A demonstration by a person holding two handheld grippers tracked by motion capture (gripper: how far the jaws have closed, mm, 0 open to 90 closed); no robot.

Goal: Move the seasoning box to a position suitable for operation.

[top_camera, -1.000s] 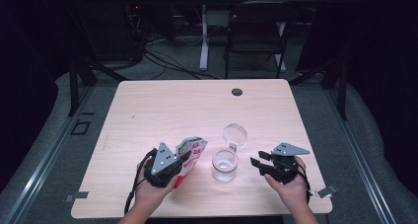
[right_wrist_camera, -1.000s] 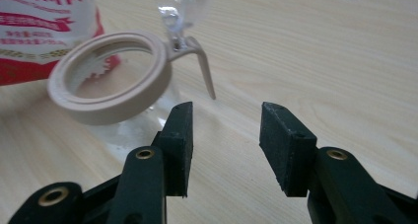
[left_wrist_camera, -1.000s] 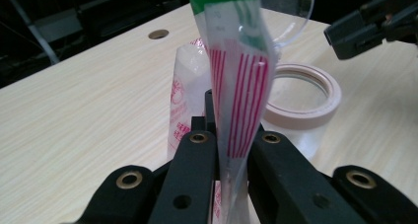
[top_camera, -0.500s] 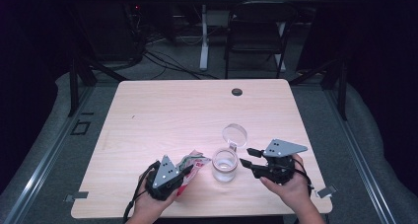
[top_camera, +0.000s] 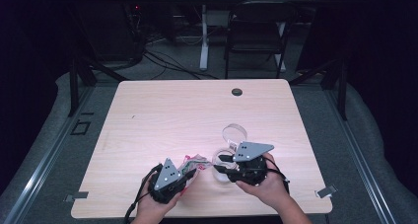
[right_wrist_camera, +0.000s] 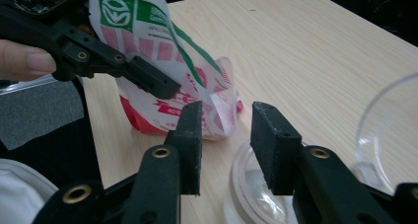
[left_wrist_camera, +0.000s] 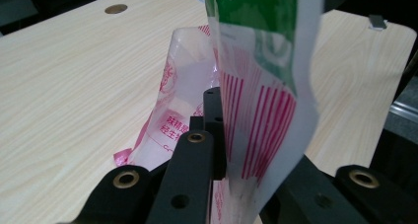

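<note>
Step in hand: you are holding the snack bag upright near the front edge of the tabletop, and I judge you are getting ready to open it over the jar.
Left claw: you are keeping it clamped on the bag; in the left gripper view the jaws are pinching the red-striped film tight.
Right claw: its jaws are apart and have just been closing, with nothing between them; it is hanging above the jar's open mouth, just beside the bag's lower corner.
Lid: it is lying on the tabletop just behind the jar.
Next move: you are probably needing to bring the right claw onto the bag's free edge and pinch it, keeping the left grip firm so the film does not slip.
</note>
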